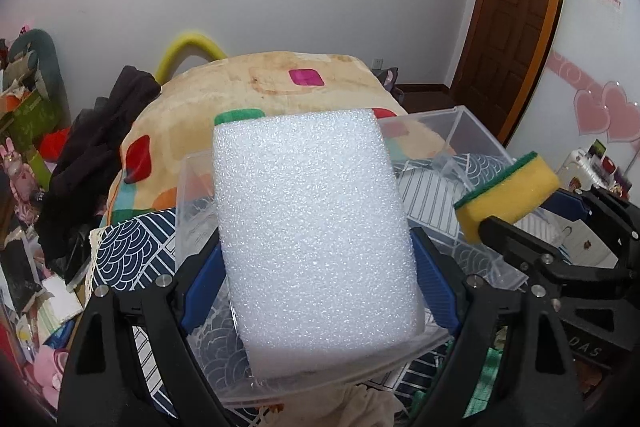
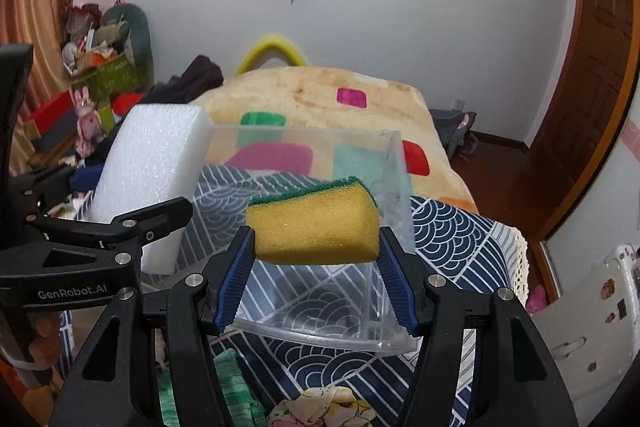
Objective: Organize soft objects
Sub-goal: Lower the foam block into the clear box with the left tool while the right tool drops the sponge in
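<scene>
A bedroom with a patterned blanket (image 2: 320, 95) on the bed and a navy-and-white cloth (image 2: 452, 227) spread in front, a clear plastic box (image 2: 394, 187) sitting on it.

The left gripper (image 1: 320, 267) has its blue pads clamped on both sides of a big white foam block (image 1: 316, 227), held over the box's left end. The right gripper (image 2: 316, 259) pinches a yellow sponge (image 2: 314, 231) with a green scrubbing layer between its fingers, held above the box's open top. Crumpled fabric (image 2: 320, 407) lies at the cloth's near edge.

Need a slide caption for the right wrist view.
Right gripper holds a yellow-green sponge over the clear bin.
</scene>
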`<move>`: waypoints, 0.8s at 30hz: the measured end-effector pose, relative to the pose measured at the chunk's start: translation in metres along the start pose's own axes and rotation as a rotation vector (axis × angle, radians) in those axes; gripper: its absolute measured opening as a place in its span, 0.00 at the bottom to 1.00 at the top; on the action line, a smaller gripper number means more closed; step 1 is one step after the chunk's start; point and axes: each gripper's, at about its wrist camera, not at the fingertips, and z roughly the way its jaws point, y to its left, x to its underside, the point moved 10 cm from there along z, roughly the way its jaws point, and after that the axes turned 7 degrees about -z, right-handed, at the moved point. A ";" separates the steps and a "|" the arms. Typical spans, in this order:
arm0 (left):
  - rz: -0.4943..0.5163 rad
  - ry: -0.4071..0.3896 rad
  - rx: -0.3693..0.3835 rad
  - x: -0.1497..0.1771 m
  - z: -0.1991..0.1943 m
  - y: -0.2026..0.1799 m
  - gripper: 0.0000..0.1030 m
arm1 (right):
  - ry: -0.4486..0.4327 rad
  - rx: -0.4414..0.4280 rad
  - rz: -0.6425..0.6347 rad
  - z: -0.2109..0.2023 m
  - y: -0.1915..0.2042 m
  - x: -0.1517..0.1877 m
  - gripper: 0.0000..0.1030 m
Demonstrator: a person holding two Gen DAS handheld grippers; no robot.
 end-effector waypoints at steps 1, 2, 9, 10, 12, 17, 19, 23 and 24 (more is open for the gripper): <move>0.005 0.000 -0.008 0.001 0.001 0.000 0.84 | 0.003 0.004 -0.005 0.001 0.001 0.001 0.56; 0.007 0.002 -0.017 0.001 0.002 0.000 0.84 | 0.006 0.005 -0.009 0.001 0.000 0.001 0.56; -0.011 0.045 0.006 0.008 0.006 0.004 0.86 | 0.017 -0.014 -0.007 -0.002 0.000 0.004 0.59; -0.012 0.045 0.005 0.008 0.006 0.004 0.86 | 0.016 -0.016 -0.008 -0.003 0.000 0.003 0.61; -0.016 0.041 -0.002 0.007 0.003 0.006 0.89 | 0.011 -0.022 -0.008 -0.005 0.000 0.002 0.67; -0.037 0.008 0.025 0.002 -0.018 0.008 0.92 | -0.035 -0.020 -0.006 -0.020 0.000 -0.003 0.73; -0.041 -0.023 0.027 -0.001 -0.032 0.010 0.96 | -0.063 -0.021 -0.006 -0.031 -0.001 -0.006 0.74; -0.056 -0.072 0.032 -0.001 -0.058 0.017 0.99 | -0.123 -0.018 -0.008 -0.053 0.002 -0.011 0.77; -0.060 -0.081 0.036 0.000 -0.065 0.020 0.99 | -0.136 -0.019 -0.008 -0.057 0.003 -0.013 0.78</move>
